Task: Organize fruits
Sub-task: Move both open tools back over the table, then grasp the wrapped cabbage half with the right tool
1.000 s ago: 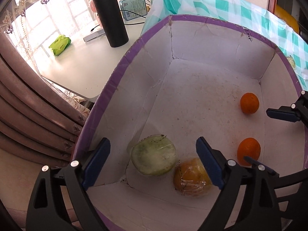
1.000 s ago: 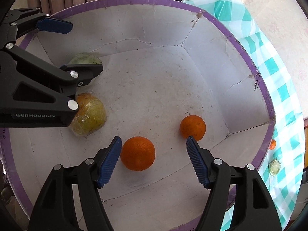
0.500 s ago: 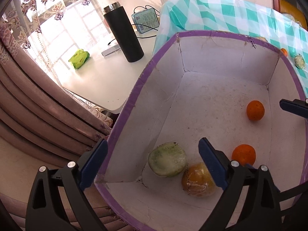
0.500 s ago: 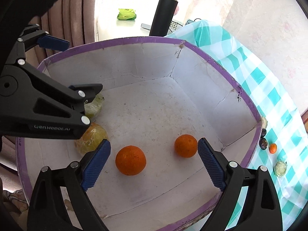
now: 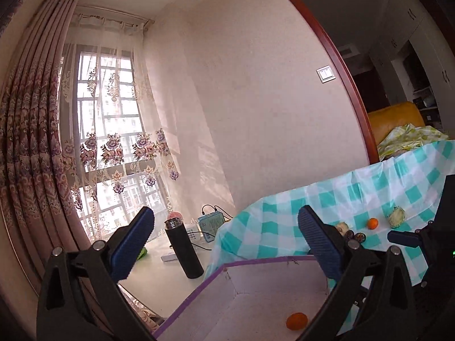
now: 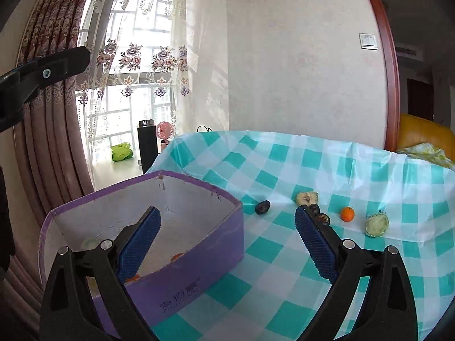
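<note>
The table under its teal-checked cloth [image 6: 284,170] carried the purple box [image 6: 199,244], which stood at the cloth's left end with its white inside showing. In the box lay an orange [image 5: 296,321] – seen from the left wrist – and, from the right wrist, slivers of orange and a pale round thing that were too hidden to name. Out on the cloth, well apart from the box, sat a cut green fruit [image 6: 376,225], a pale cut fruit [image 6: 307,198], a small orange [image 6: 347,214] and several dark little fruits [image 6: 262,207]. The left gripper [image 5: 224,244] and the right gripper [image 6: 227,244] had both just been spreading their jaws – each stood wide with nothing between the pads.
</note>
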`<control>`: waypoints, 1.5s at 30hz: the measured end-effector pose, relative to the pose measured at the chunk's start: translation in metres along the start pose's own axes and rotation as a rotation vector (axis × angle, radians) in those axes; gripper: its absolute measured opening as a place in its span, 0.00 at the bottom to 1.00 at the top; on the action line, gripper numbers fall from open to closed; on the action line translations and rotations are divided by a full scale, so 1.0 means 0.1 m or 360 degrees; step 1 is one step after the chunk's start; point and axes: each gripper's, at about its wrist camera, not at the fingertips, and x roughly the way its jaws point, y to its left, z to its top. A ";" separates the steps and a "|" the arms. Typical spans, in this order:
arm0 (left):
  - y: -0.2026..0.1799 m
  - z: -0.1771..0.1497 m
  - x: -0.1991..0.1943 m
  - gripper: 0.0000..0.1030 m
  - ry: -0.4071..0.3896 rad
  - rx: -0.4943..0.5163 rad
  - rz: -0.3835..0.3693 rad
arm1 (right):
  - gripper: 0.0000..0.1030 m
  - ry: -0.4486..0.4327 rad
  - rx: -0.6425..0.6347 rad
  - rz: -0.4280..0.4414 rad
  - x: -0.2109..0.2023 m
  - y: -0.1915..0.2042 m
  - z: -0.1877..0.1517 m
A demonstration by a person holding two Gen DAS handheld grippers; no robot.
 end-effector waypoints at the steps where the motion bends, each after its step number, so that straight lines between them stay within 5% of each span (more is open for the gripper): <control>1: -0.14 0.02 -0.01 0.99 -0.0003 -0.0002 -0.0057 | 0.90 0.0028 0.0036 -0.0070 -0.01 -0.15 -0.04; 6: -0.83 -0.04 0.14 0.99 0.0115 -0.0011 -0.0391 | 0.90 0.0127 0.0218 -0.0353 -0.05 -0.93 -0.34; 10: -1.39 -0.30 0.50 0.99 0.0362 -0.0136 -0.0707 | 0.90 0.0215 0.0375 -0.0555 -0.03 -1.51 -0.57; 13: -1.84 -0.59 0.85 0.99 0.0557 -0.0186 -0.0827 | 0.90 0.0366 0.0471 -0.0672 0.11 -1.90 -0.71; 18: -2.36 -1.08 1.37 0.98 0.0830 -0.0239 -0.0890 | 0.90 0.0508 0.0633 -0.0724 0.28 -2.39 -0.92; 24: -2.56 -1.39 1.84 0.98 0.1053 -0.0359 -0.0901 | 0.90 0.0591 0.0642 -0.0719 0.53 -2.62 -0.94; 31: -2.54 -1.42 2.22 0.98 0.1120 -0.0609 -0.0966 | 0.90 0.0607 0.0628 -0.0695 0.90 -2.82 -0.81; 38: -2.43 -1.61 2.65 0.98 0.1298 -0.0850 -0.0861 | 0.90 0.0666 0.0520 -0.0679 1.41 -2.84 -0.64; 45: -2.45 -1.62 2.85 0.98 0.1298 -0.0851 -0.0836 | 0.89 0.0778 0.0412 -0.0725 1.93 -2.84 -0.52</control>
